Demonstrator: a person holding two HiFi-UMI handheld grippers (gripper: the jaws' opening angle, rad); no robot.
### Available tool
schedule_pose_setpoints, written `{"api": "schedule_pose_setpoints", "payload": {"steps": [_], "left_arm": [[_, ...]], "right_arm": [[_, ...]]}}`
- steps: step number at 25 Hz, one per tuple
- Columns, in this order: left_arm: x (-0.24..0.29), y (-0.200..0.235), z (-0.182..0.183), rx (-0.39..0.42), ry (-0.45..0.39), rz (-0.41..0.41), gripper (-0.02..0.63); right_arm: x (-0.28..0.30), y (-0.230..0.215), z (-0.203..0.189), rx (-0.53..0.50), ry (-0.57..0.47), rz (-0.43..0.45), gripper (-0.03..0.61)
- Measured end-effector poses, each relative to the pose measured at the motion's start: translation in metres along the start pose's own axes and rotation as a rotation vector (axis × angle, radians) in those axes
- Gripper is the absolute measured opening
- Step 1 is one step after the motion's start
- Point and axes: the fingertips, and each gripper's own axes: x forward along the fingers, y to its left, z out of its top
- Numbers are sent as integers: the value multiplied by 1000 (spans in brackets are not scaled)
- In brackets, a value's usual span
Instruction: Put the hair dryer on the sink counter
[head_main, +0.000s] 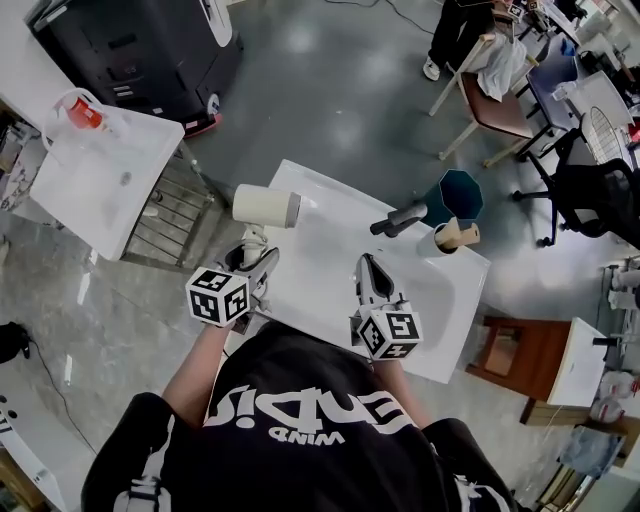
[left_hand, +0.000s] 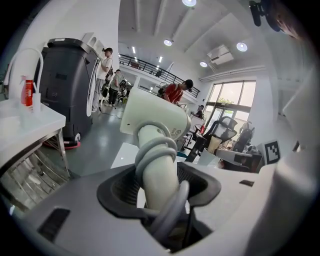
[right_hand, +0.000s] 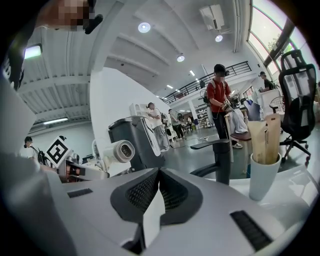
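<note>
Two grippers appear in the head view. There the left gripper (head_main: 248, 268) hides the handle of the cream plastic hair dryer (head_main: 266, 205), whose barrel hangs over the left edge of the white sink counter (head_main: 330, 250); contact is unclear.

Left gripper view: the jaws clamp the handle, wound with grey cord (left_hand: 155, 155).

Right gripper view: the right gripper (right_hand: 159, 175) is pinched together, empty, with the dryer off to its left.

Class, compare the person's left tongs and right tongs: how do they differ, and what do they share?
The left tongs grip the hair dryer by its handle; the right tongs hold nothing. The left tongs' jaws stand apart around that handle; the right tongs' jaws meet at the tips. Both sit at the sink counter's near edge.
</note>
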Motion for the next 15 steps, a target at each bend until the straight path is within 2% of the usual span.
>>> {"api": "schedule_pose_setpoints", "payload": {"steps": [15], "left_arm": [[75, 28, -20, 38, 148, -54, 225]], "right_arm": [[-4, -19, -3, 23, -15, -63, 23]]}}
